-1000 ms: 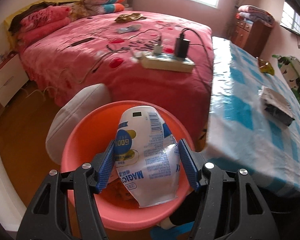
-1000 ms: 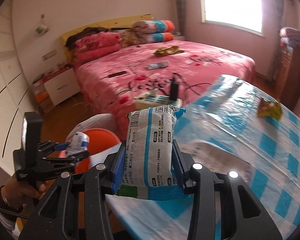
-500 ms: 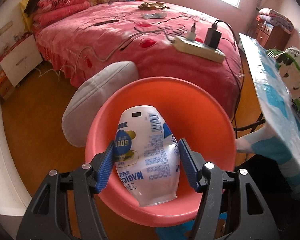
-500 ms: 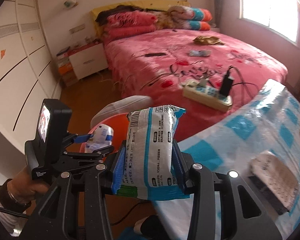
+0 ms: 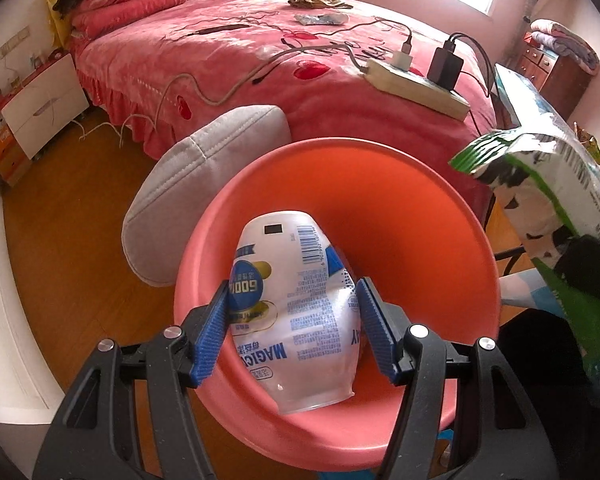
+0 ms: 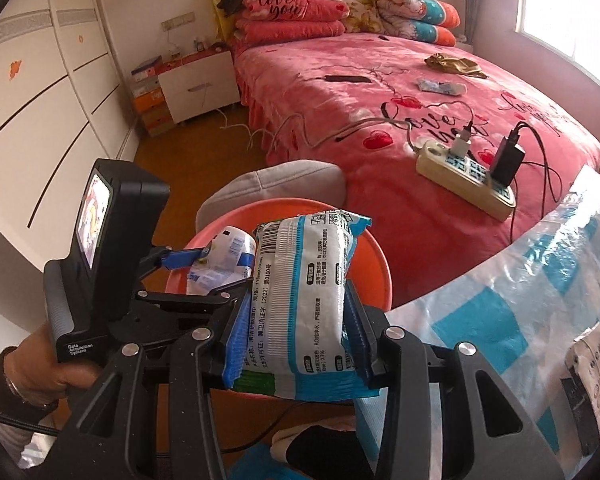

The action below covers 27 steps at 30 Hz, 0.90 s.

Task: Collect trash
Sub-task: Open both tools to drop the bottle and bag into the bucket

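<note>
Our left gripper (image 5: 294,326) fingers clamped on a crushed white bottle (image 5: 296,304) over the orange basin (image 5: 420,240), our right gripper (image 6: 294,340) fingers clamped on a wipes packet (image 6: 300,300) just above the basin's rim, bed (image 6: 380,92) behind

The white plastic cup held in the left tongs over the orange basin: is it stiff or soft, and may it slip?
The white plastic cup probably is soft and thin: its wall looks dented where the left tongs squeeze it. It seems empty, so likely light. Its glossy label may be slippery, though the ribbed blue pads should help above the orange basin.
</note>
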### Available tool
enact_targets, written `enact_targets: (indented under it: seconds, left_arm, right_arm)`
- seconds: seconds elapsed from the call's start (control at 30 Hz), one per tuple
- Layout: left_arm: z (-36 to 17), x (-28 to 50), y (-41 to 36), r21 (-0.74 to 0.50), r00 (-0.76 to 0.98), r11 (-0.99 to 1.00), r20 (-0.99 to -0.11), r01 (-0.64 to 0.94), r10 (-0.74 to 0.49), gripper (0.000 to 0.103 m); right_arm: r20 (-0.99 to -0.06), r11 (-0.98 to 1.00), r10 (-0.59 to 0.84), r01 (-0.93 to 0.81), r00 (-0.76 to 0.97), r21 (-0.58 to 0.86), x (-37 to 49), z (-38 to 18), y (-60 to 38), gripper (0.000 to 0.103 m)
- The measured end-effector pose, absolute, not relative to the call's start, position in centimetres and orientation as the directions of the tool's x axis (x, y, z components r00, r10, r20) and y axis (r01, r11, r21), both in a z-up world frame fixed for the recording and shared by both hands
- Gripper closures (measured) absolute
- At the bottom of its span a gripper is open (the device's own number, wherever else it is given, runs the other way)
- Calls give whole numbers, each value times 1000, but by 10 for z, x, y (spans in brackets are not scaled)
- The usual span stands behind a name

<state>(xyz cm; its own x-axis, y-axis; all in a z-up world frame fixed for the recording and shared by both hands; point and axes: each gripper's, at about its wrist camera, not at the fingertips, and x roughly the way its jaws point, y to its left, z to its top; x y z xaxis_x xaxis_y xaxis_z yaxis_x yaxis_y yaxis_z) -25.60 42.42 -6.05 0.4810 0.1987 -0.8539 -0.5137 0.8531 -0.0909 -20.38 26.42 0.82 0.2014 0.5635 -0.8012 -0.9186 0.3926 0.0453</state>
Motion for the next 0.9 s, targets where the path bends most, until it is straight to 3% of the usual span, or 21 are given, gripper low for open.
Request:
enact_targets:
  seconds: [0.3, 0.4, 0.43, 0.5, 0.63, 0.9]
  left_arm:
    - [-64, -252, 423, -81, 475, 857, -857, -508, 201, 40]
    - [-67, -249, 422, -60, 463, 863, -862, -501, 209, 35]
    - [-68, -248, 421, -60, 462, 865, -863, -498, 206, 30]
    - [-69, -246, 418, -57, 460, 871, -865, -487, 201, 25]
    - [-68, -241, 408, -10, 449, 883, -864, -469, 229, 15]
    - [-59, -240, 406, 33, 456, 880, -846, -473, 277, 14]
  right_arm:
    - [-807, 374, 556, -927, 198, 30, -206, 3, 276, 58]
    - [-802, 379, 557, -925, 214, 17, -204, 4, 276, 56]
    - [-796, 382, 566, -924, 215, 21, -204, 6, 274, 49]
    - [-782, 399, 576, -917, 237, 16, -203, 10, 270, 22]
    - [-757, 437, 596, -899, 268, 25, -196, 23, 254, 19]
    - [-747, 546, 571, -837, 340, 37, -177, 38, 216, 13]
